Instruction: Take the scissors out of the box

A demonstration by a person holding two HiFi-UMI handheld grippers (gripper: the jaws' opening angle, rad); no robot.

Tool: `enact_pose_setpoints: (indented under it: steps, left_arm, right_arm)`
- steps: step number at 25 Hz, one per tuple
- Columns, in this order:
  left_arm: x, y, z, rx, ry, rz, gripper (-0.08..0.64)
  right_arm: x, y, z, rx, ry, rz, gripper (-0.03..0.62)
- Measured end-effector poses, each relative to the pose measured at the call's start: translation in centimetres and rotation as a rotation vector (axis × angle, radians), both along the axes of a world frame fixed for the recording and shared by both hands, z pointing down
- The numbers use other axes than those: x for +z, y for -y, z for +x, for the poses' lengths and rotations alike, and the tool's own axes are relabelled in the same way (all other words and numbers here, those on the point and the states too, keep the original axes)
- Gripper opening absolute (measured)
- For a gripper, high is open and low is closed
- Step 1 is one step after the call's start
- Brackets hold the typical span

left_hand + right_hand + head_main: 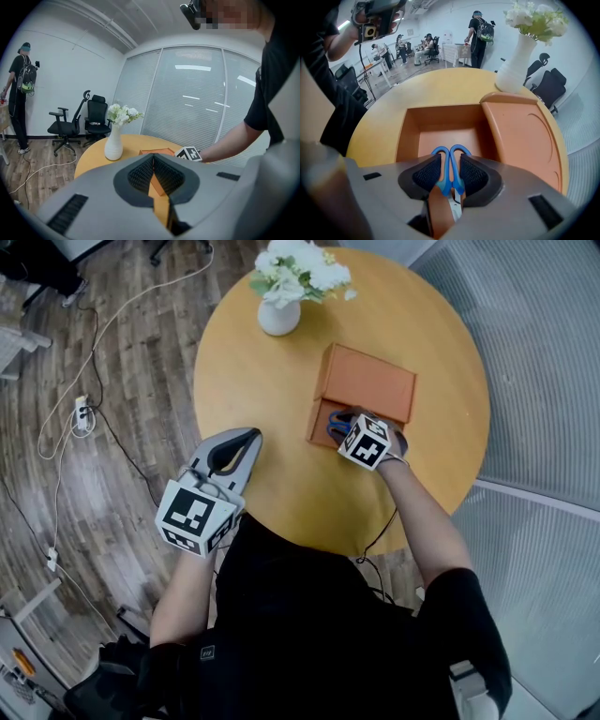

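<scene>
The open orange box (450, 136) sits on the round wooden table (272, 399), its lid (520, 136) lying beside it on the right. Blue-handled scissors (450, 161) lie inside, at the box's near end. My right gripper (450, 172) reaches into the box, its dark pads pressed against both sides of the blue handles. In the head view the scissors (335, 426) show just beyond the right gripper (349, 425). My left gripper (251, 437) hovers over the table's near left edge, jaws together and holding nothing, well apart from the box (317, 418).
A white vase of flowers (279, 315) stands at the table's far side, left of the lid (367, 382). Cables and a power strip (82, 413) lie on the wood floor to the left. People and office chairs are far behind.
</scene>
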State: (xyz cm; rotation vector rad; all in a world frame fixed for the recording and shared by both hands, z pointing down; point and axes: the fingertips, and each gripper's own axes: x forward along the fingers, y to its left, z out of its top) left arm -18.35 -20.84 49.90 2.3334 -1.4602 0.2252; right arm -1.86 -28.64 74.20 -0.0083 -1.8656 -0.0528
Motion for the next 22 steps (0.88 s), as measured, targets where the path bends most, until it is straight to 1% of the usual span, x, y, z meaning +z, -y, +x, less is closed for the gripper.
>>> enact_pose_setpoints:
  steps: [5,8,12,16,18,22]
  left_arm:
    - [0.5,-0.3,-0.9,-0.018,-0.004,-0.005,0.014]
    - [0.4,-0.7,-1.1,-0.022,-0.009,-0.004,0.014]
    - [0.3,-1.3,-1.1,-0.023,-0.012,0.002,0.014]
    - [-0.2,-1.5,-0.8,-0.019,-0.016,0.010,0.014]
    - [-0.6,-1.5,-0.7,-0.015,-0.014,0.018,0.014]
    - [-1.8,-1.9,-0.4,-0.010,0.000,0.041,0.014]
  right_arm:
    - [0.4,-0.1,-0.2,-0.056,-0.048,-0.014,0.123]
    - [0.4,-0.3,-0.3,-0.072,-0.091,-0.019,0.120]
    - [0.5,-0.6,-0.3,-0.110,-0.134,-0.010,0.109]
    - [0.5,-0.4,-0.4,-0.108,-0.131,-0.004,0.112]
    - [0.6,-0.5,-0.4,-0.108,-0.124,0.013,0.095]
    - [0.3,-0.9,-0.3,-0.102,-0.111,0.048,0.092]
